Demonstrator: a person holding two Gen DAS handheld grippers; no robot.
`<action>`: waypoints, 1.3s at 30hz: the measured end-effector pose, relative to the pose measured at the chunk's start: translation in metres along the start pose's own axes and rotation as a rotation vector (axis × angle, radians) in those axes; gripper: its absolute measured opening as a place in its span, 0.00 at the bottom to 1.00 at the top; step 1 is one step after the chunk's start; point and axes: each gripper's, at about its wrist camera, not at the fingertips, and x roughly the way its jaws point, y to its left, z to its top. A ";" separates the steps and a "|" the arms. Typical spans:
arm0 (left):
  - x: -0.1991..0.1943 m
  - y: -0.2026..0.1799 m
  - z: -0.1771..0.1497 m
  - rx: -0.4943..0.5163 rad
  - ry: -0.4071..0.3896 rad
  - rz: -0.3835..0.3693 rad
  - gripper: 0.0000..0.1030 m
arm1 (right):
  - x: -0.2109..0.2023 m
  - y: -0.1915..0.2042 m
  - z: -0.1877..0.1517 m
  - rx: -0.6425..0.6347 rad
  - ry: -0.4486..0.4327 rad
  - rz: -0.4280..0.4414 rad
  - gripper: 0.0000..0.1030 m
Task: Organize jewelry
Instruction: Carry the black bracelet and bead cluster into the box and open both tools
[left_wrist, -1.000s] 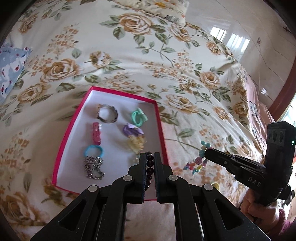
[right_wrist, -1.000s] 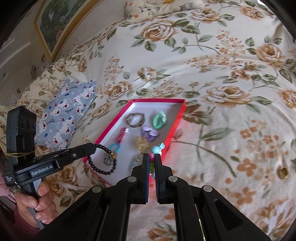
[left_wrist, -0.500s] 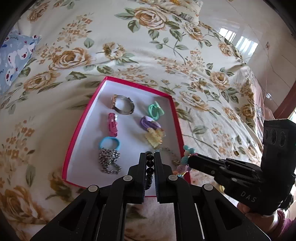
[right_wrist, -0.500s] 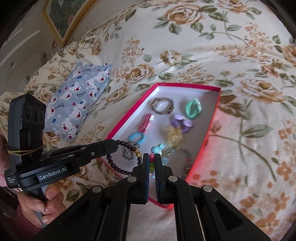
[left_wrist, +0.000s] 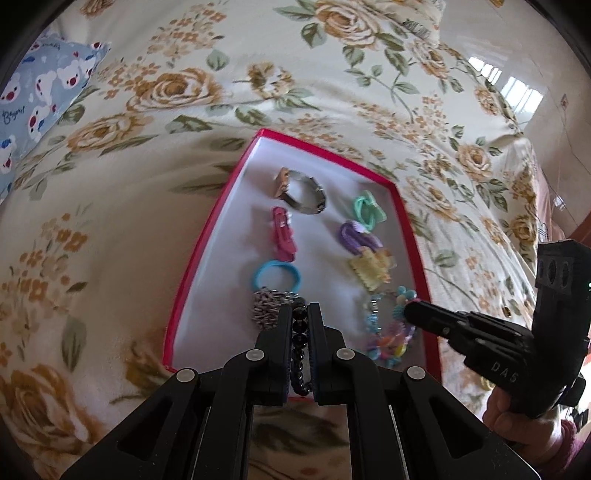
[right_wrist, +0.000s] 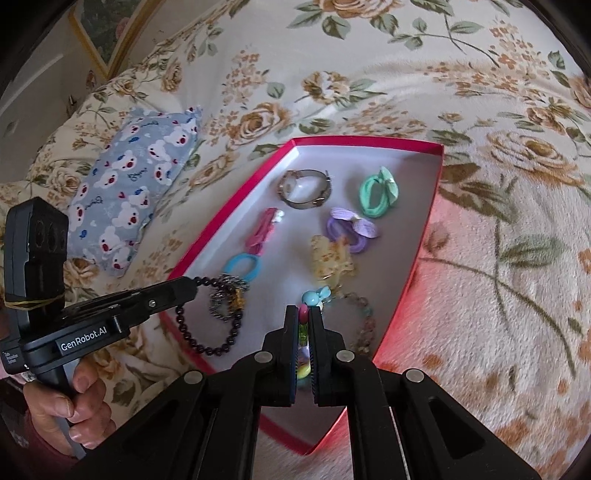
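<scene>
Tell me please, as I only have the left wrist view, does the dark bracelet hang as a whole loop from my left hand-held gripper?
Observer: Yes, the dark bead bracelet hangs as a full loop from the left hand-held gripper.
Operator: Where is the loop?
Observer: It crosses the red box at its near-left rim.
Operator: And the right one?
Observer: The right hand-held gripper is shut on the colourful bead bracelet.

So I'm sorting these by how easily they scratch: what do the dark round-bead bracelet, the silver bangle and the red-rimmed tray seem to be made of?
Dark round-bead bracelet: glossy, near-black beads with highlights, likely polished stone, glass or plastic; I cannot tell which. Silver bangle: metal by its look, a thin shiny band. Red-rimmed tray: probably card, with thin, straight walls and a matt white inside.
</scene>
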 end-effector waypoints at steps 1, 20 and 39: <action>0.003 0.002 0.001 -0.008 0.006 0.002 0.06 | 0.002 -0.002 0.000 0.003 0.002 -0.004 0.04; 0.026 0.006 0.004 0.002 0.053 0.057 0.07 | 0.017 -0.009 0.000 -0.001 0.027 -0.045 0.06; 0.017 0.009 0.001 -0.027 0.042 0.068 0.37 | 0.009 -0.010 0.001 0.030 0.003 -0.025 0.25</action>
